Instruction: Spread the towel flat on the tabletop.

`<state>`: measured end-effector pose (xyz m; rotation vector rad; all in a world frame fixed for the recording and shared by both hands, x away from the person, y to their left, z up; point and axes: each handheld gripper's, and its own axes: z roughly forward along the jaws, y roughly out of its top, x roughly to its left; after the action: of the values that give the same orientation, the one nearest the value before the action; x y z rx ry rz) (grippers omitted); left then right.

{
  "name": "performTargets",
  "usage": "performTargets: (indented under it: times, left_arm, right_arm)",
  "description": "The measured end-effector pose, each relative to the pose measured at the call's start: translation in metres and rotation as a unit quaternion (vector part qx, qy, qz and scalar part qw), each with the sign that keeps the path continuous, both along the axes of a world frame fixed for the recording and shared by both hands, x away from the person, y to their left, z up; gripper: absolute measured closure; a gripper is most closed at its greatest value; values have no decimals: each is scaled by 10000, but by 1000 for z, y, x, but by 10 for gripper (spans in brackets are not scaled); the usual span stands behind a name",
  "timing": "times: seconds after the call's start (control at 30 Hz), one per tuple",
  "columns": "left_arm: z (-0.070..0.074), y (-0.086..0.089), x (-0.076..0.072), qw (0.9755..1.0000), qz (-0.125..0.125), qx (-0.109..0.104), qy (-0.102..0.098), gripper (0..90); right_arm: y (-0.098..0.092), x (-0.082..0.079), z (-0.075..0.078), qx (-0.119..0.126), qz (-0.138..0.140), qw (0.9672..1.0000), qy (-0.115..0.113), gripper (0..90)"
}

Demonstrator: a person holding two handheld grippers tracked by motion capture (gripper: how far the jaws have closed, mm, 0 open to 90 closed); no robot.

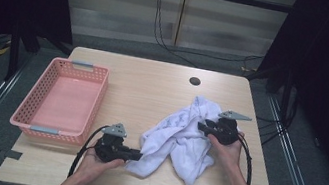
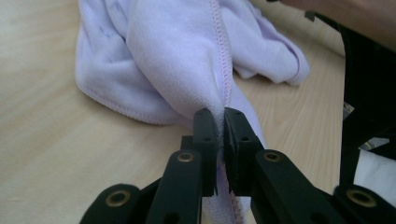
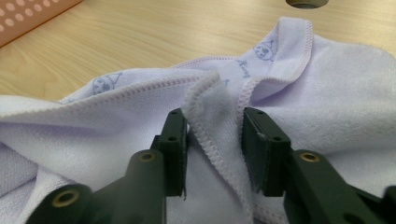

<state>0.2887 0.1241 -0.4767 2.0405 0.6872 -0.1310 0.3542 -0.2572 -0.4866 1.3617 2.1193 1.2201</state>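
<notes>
A crumpled white towel (image 1: 180,136) lies on the table (image 1: 152,90) between both grippers. The left gripper (image 2: 221,122) is clamped on the towel's stitched hem at its near corner. The right gripper (image 3: 212,128) straddles a raised fold of hem, jaws apart, not yet pinching. The towel runs diagonally between them.

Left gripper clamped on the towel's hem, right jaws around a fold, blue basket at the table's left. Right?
One thing is off: the basket is pink, not blue, as the high view shows. The left gripper is clamped on the towel, and the right gripper has a fold between its jaws.
</notes>
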Motion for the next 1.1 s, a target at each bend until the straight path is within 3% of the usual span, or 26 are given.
performTargets:
  times: [0.03,0.17,0.23,0.3,0.43,0.63,0.8,1.1]
  left_arm:
    - [1,1,1,10000,37,-64,19,844]
    - [9,11,7,9995,262,-175,-50,847]
    - [15,18,9,9989,378,-257,-120,848]
    - [21,25,11,9977,503,-438,-122,849]
    - [32,33,16,9956,692,-577,-260,851]
    - [55,33,31,9932,858,-627,-467,852]
    - [87,32,45,9908,952,-590,-760,853]
    - [167,35,71,9791,1229,-836,-1386,856]
  right_arm:
    - [0,0,0,50,63,10000,7,740]
    - [-5,-5,10,257,121,9996,-79,758]
    - [-13,-10,23,476,75,9986,-232,759]
    - [-17,-11,28,513,71,9983,-284,760]
    - [-25,-16,40,663,84,9970,-401,810]
    - [-34,-17,59,857,105,9949,-520,854]
    - [-40,-11,93,1028,154,9916,-776,858]
    - [-51,10,165,1374,24,9812,-1352,861]
